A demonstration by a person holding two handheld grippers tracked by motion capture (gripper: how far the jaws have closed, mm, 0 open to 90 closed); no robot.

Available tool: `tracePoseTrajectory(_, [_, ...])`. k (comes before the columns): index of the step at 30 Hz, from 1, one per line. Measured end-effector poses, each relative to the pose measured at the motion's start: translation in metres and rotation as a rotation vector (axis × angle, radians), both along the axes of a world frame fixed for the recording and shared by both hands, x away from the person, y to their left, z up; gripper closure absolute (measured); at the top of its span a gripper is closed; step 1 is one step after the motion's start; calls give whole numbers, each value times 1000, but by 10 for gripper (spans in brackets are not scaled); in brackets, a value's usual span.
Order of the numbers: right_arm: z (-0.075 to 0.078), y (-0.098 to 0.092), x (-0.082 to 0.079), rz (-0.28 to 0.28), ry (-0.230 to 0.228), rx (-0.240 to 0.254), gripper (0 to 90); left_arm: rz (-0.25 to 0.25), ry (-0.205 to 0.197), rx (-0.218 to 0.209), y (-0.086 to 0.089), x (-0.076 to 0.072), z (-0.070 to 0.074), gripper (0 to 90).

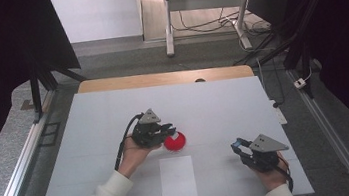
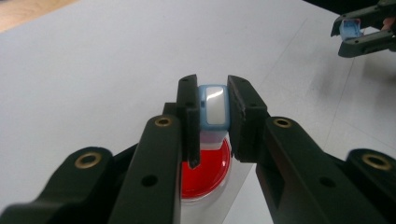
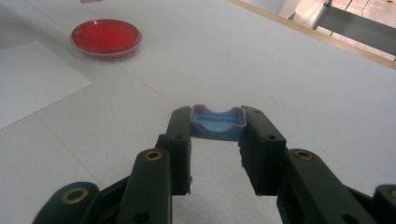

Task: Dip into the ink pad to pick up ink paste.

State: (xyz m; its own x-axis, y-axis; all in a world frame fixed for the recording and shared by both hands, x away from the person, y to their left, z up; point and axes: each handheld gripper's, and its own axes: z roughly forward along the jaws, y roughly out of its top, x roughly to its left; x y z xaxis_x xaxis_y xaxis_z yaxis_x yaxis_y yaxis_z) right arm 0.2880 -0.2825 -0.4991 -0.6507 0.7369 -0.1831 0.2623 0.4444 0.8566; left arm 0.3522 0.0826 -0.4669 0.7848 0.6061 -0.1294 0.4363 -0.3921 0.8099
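Observation:
A round red dish (image 1: 175, 142) sits on the white table (image 1: 92, 138) near the middle. My left gripper (image 1: 169, 128) hovers at the dish's left rim. In the left gripper view my left gripper (image 2: 213, 88) is shut on a small blue-rimmed white piece (image 2: 214, 106), held just over the red dish (image 2: 208, 172). My right gripper (image 1: 237, 145) is at the front right, shut on a small blue cap-like piece (image 1: 239, 144). In the right gripper view the blue piece (image 3: 218, 123) sits between the tips of my right gripper (image 3: 217, 116), hollow side up, off the table. The red dish (image 3: 106, 36) lies far off at upper left.
A white paper sheet (image 1: 178, 179) lies flat at the table's front middle, just below the dish; the same paper sheet (image 3: 32, 79) lies left of the right gripper. A wooden edge (image 1: 165, 78) runs along the table's far side. Dark frames and cables stand beyond.

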Motion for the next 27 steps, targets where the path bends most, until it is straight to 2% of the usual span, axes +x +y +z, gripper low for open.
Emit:
tracePoseTrajectory(10, [0,0,0,5,2,8,650,8,-1,97,-10,4,-9,758])
tracePoseTrajectory(16, [-1,1,0,5,8,3,650,9,20,108,-9,8,-11,758])
tracePoseTrajectory(20, [-1,1,-1,5,5,-1,650,19,12,147,-11,8,-13,758])
tracePoseTrajectory(27, [-2,1,-1,4,8,1,650,15,18,149,-12,10,-15,758])
